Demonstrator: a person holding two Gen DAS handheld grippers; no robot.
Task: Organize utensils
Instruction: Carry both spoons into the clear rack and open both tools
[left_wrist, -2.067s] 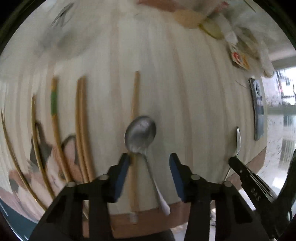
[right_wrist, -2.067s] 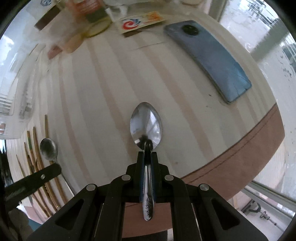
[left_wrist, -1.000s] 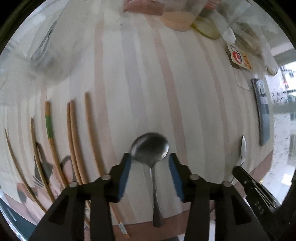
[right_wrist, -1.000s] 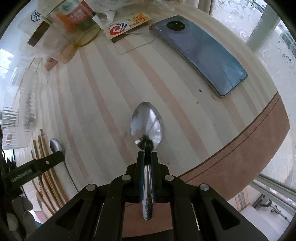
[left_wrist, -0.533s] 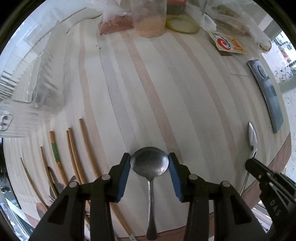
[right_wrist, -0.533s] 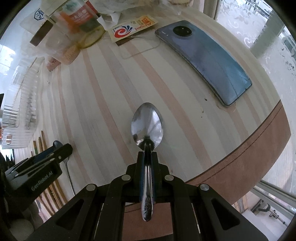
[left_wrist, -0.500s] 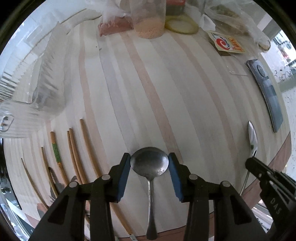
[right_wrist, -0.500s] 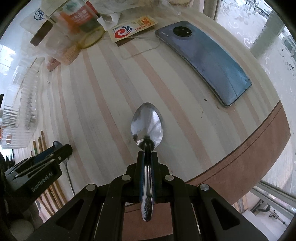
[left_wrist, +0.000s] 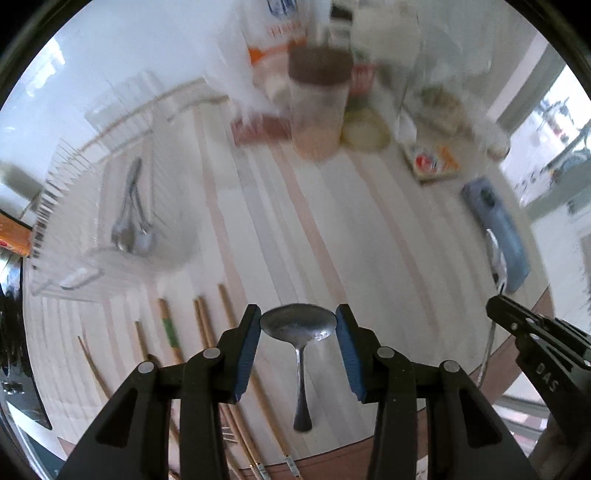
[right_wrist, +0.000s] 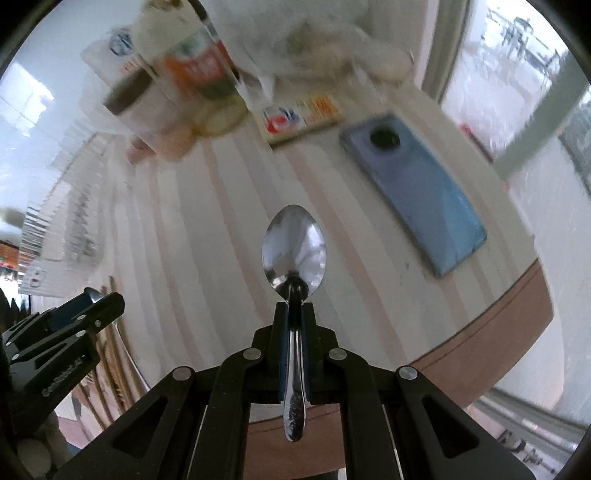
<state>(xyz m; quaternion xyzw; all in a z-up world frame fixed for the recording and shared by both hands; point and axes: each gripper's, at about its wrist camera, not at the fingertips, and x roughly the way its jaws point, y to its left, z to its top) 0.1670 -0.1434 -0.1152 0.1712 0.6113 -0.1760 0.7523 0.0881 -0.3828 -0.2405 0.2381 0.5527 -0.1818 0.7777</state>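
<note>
Lifted up higher than a second ago, with the far edge of the table (left_wrist: 332, 229) and the jars there now in sight.

Holding a round spoon (left_wrist: 300, 369) in the left gripper (left_wrist: 297, 318): fingers partway shut, blue pads pressing on both sides of the bowl, handle hanging down toward the near edge. Holding an oval spoon (right_wrist: 294, 251) in the right gripper (right_wrist: 293, 307): fingers almost fully shut, pinching the thin neck. Both up in the air over the near part of the table, touching nothing else.

Done so far, by the look of it: a few spoons (left_wrist: 131, 225) already lying in the clear tray (left_wrist: 55, 192) by the left edge. Left to do: carry these two over and drop them in too. After that, maybe the chopsticks (left_wrist: 201, 325), lying in a row by the near left corner, not put away yet.
</note>
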